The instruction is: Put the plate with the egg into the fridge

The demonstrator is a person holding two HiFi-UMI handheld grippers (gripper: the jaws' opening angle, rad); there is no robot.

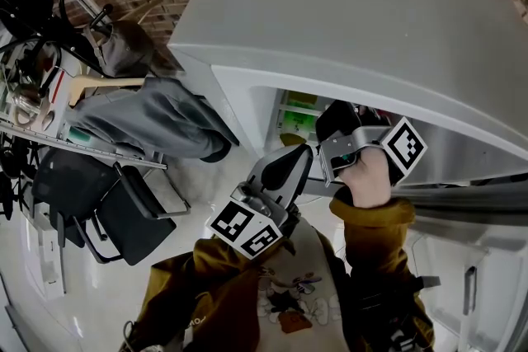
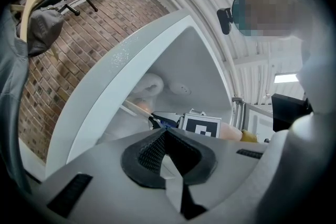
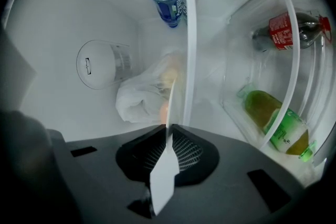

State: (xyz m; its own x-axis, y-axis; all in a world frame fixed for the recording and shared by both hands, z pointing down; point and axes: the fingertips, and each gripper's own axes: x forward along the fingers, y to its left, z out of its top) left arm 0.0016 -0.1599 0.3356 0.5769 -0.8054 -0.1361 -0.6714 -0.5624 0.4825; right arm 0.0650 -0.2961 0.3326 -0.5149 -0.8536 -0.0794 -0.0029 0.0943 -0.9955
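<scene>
The step in hand is the placing itself. The right gripper [image 3: 169, 132] reaches into the open grey fridge [image 1: 346, 12], its jaws narrow and clamped on the rim of the thin white plate [image 3: 164, 176]. The plate shows edge-on, running straight out ahead of the jaws. A small peach-coloured round shape, probably the egg [image 3: 164, 110], sits on the plate just beyond the jaw tips. The white-edged glass shelf [image 3: 187, 34] lies close beside the plate and roughly parallel to it. A crumpled white plastic bag [image 3: 137, 98] sits farther ahead of the jaws. The left gripper [image 2: 164, 134] hangs back outside the fridge, its jaws together with nothing between them.

The plate does not look set down yet. The next move likely calls for keeping it level so the egg does not roll, and resting it on the shelf short of the bag. Then the jaws can part and draw straight back.
</scene>
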